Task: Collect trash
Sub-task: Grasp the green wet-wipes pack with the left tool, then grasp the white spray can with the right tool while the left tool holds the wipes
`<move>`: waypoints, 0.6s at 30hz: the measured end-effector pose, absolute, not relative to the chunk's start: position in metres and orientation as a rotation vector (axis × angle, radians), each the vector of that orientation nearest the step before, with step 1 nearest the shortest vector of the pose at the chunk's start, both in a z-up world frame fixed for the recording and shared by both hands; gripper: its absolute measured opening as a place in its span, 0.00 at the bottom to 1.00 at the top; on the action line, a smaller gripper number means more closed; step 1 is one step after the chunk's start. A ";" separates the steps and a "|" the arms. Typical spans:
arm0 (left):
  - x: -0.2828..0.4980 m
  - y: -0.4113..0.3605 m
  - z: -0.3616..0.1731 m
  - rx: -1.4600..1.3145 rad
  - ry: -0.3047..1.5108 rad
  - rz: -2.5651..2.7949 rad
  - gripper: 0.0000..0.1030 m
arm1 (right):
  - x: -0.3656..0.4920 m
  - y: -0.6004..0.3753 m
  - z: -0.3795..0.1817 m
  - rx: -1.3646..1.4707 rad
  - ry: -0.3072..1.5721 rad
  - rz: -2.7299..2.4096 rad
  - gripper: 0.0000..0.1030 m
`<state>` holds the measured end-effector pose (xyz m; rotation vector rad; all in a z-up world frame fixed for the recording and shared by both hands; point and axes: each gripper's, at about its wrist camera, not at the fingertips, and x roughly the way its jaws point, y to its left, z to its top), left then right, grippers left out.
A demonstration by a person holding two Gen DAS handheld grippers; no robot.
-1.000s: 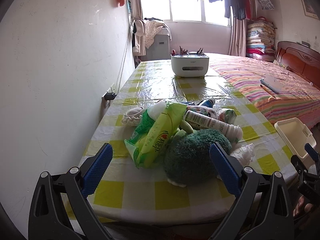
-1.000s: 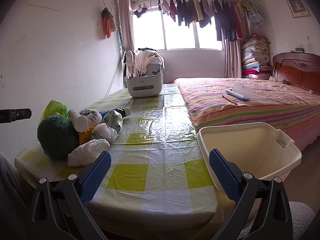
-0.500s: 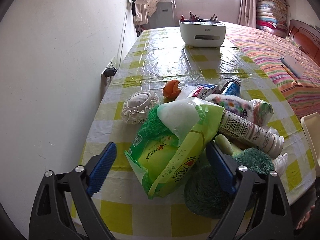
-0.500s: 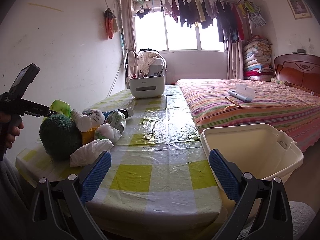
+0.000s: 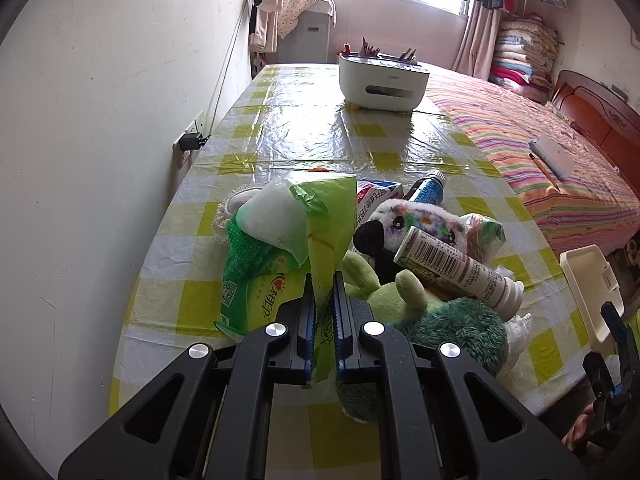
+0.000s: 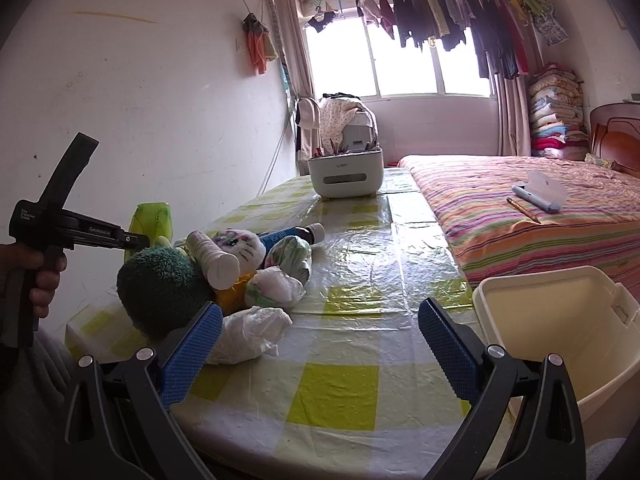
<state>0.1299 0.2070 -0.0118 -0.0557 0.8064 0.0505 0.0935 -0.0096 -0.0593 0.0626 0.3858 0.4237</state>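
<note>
My left gripper (image 5: 322,292) is shut on the edge of a green plastic wrapper (image 5: 320,224) at the near left of the pile on the checked table (image 5: 280,128). The wrapper (image 6: 154,216) and the left gripper (image 6: 134,240) also show in the right wrist view. My right gripper (image 6: 320,344) is open and empty above the table's near edge. A crumpled white plastic bag (image 6: 248,332) lies just beyond its left finger. A cream bin (image 6: 560,332) stands off the table's right edge, also in the left wrist view (image 5: 592,280).
The pile holds a green plush toy (image 5: 448,328), a white bottle (image 5: 460,272), a white plush cat (image 5: 424,220), a blue tube (image 5: 428,190) and a lace pad (image 5: 236,212). A white organiser box (image 5: 382,80) stands far back. A striped bed (image 6: 540,208) lies right.
My left gripper moved forward and down onto the green wrapper and closed on it. The right gripper stayed open and barely moved.
</note>
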 end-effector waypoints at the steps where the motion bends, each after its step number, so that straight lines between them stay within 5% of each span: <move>1: 0.127 0.204 -0.009 -0.046 0.785 0.047 0.07 | 0.096 -0.005 -0.058 0.055 0.391 0.442 0.93; 18: 0.113 0.196 0.015 -0.066 0.632 0.035 0.07 | 0.176 0.066 -0.034 -0.151 0.543 0.668 0.90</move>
